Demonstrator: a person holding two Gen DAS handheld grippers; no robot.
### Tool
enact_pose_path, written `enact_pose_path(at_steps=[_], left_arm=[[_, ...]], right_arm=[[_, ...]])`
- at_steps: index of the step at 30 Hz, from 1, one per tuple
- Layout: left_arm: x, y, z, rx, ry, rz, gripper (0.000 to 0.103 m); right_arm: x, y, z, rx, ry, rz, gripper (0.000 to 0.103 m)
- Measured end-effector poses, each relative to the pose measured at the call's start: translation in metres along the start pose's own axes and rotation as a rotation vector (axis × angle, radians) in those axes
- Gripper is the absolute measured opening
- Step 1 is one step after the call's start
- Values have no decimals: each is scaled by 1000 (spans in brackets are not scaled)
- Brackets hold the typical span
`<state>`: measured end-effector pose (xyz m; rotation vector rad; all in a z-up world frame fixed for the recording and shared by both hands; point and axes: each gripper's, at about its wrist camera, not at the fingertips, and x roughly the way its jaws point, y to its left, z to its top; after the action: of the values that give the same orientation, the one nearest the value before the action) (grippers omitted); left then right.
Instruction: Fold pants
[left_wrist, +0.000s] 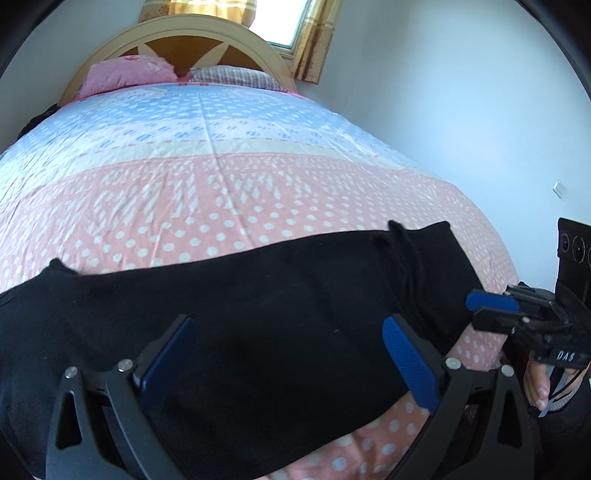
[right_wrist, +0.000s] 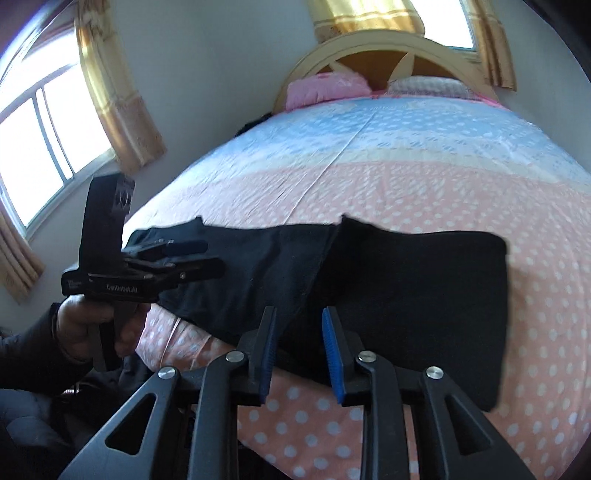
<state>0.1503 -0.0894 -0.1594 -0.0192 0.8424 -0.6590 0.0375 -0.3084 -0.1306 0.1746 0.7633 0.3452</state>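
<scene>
Black pants (left_wrist: 240, 314) lie flat across the near part of the bed, folded lengthwise, legs to the left and waist to the right; they also show in the right wrist view (right_wrist: 406, 295). My left gripper (left_wrist: 288, 332) is open wide just above the pants' middle, holding nothing. It also shows in the right wrist view (right_wrist: 207, 254), hovering over the leg end. My right gripper (right_wrist: 299, 321) is open, narrower, above the pants' near edge at the crotch, empty. It shows in the left wrist view (left_wrist: 480, 310) at the waist end.
The bed has a pink and blue dotted sheet (left_wrist: 258, 166), with two pillows (left_wrist: 125, 72) and a wooden headboard (left_wrist: 207, 33) at the far end. A white wall (left_wrist: 461, 110) runs along the right side. Curtained windows (right_wrist: 48, 140) stand to the left.
</scene>
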Motion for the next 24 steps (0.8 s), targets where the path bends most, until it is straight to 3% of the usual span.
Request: enact_pose_path(at_steps=[3,7,10,14,16,18,19,21,24], left_arm=[[6,-18,7,27,4,-45,102],[27,-44,18,66,44,-96,88],[46,-61,23,74,83,-120,78],[66,-75,29,48,124,-155,73],[72,-80,30,51,138,-156,54],[73,-85,31,56,133,-142,46],[73,-87,31,61,134,-156,30],[71,-91,32,74,137,-154,15],[65,-89,34,64,133,-186,11]], right_arm=[[-16,-23,-2,86,-74,-68,27],[-27,-55,-7,247,-153,-119,28],[-28,-61,-9,274,-171,-145,34],[-31,-60,-7,249,-193,-164,35],[-33,-56,-7,230,-215,-176,35],[-37,-55,-7,221,-233,-192,36],[-37,-56,-6,223,-235,-195,37],[-34,-59,-7,235,-231,-194,41],[-33,-61,-9,246,-232,-204,41]])
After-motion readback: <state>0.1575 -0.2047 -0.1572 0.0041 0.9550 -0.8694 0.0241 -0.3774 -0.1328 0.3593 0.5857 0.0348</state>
